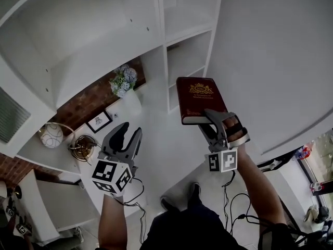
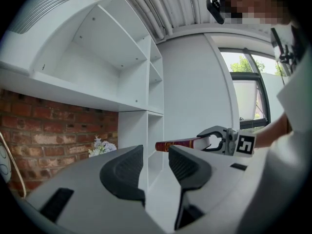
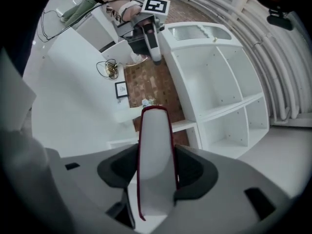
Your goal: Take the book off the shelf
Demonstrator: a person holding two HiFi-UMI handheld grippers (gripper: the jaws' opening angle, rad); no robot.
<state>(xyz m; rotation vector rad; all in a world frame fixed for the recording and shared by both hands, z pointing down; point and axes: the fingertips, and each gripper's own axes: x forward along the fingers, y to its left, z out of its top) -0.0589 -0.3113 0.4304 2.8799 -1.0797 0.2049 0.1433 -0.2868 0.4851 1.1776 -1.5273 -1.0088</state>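
A dark red hardback book (image 1: pixel 199 99) with a gold crest hangs in the air in front of the white shelf unit (image 1: pixel 182 51). My right gripper (image 1: pixel 212 120) is shut on the book's lower edge. In the right gripper view the book's white page edge (image 3: pixel 156 165) stands between the two pads. The left gripper view shows the book (image 2: pixel 178 144) edge-on, held out from the shelf. My left gripper (image 1: pixel 127 137) hovers open and empty to the left, lower than the book. Its jaws (image 2: pixel 155 168) stand apart with nothing between them.
A vase of pale flowers (image 1: pixel 124 81), a small framed picture (image 1: pixel 99 121), a round white ornament (image 1: pixel 51 135) and a wire ornament (image 1: pixel 83 146) stand on a white ledge against a brick wall (image 1: pixel 86 103). The shelf compartments look bare. Cables (image 1: pixel 237 202) lie on the floor by the person's feet.
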